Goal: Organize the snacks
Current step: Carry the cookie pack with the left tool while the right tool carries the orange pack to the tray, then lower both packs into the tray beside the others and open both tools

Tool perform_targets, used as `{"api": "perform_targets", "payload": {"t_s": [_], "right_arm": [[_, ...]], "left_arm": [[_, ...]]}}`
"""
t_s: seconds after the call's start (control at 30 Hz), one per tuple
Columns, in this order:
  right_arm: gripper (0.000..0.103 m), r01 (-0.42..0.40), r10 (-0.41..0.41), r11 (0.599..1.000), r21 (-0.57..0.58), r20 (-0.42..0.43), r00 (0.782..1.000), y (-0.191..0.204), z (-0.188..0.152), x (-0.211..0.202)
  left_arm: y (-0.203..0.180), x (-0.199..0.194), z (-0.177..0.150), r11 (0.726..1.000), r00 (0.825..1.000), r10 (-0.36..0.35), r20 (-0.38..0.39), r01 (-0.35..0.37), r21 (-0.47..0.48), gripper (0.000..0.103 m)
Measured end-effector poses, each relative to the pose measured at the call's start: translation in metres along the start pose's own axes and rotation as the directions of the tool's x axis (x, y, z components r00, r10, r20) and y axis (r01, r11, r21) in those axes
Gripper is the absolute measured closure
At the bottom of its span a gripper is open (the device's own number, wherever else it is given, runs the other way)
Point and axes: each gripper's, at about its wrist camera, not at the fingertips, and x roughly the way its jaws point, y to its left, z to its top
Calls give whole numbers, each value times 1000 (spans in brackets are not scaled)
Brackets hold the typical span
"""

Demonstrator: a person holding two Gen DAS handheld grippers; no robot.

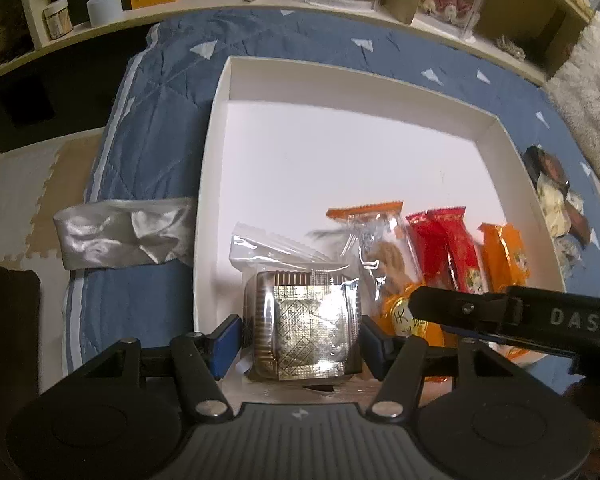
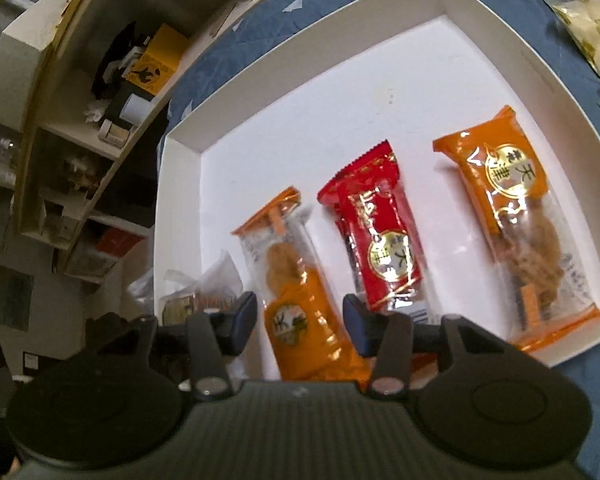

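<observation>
Held snack: a square pastry in a dark ribbed plastic tray with a gold patterned top, sealed in a clear plastic bag (image 1: pixel 300 328), sat at the 6 o'clock edge of the left wrist view, inside the shallow white cardboard box (image 1: pixel 220 92).
Its axis: nearly square, so no clear long axis; the bag's loose clear flap pointed toward 11 o'clock.
Left gripper (image 1: pixel 300 338): narrowed onto the pastry tray, one blue pad on each side of it at 9 and 3 o'clock.
Right gripper (image 2: pixel 300 320): jaws parted, pads clear of the wrapper between them.
Snack under the right gripper: a long orange and clear packet with a brown pastry inside (image 2: pixel 300 292), its long axis running from 6 toward 12 o'clock, orange crimped end at the far tip.
Red packet (image 2: pixel 376 240): just beside it at 3 o'clock, roughly parallel, gold round seal on its face.
Second orange packet (image 2: pixel 520 220): further toward 3 o'clock, near the box wall, tilted a little toward 11 o'clock.
Box setting: it lay on a blue quilted cover with white triangles (image 1: pixel 160 120).
Outside the box: dark and pale wrapped snacks (image 1: pixel 556 192) lay on the cover at 3 o'clock.
Ribbon: a silver satin band (image 1: pixel 124 232) lay at 9 o'clock of the box.
</observation>
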Motion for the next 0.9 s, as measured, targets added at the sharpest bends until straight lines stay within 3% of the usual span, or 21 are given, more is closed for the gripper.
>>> {"api": "perform_targets", "payload": {"t_s": [0.27, 0.9], "right_arm": [[49, -7, 7, 999, -36, -7, 1000, -5, -6, -13], [49, 49, -39, 979, -196, 54, 998, 5, -14, -49]], "left_arm": [[-2, -2, 0, 1000, 1000, 6, -1, -6, -28, 33], [-21, -50, -8, 999, 998, 36, 49, -36, -7, 32]]}}
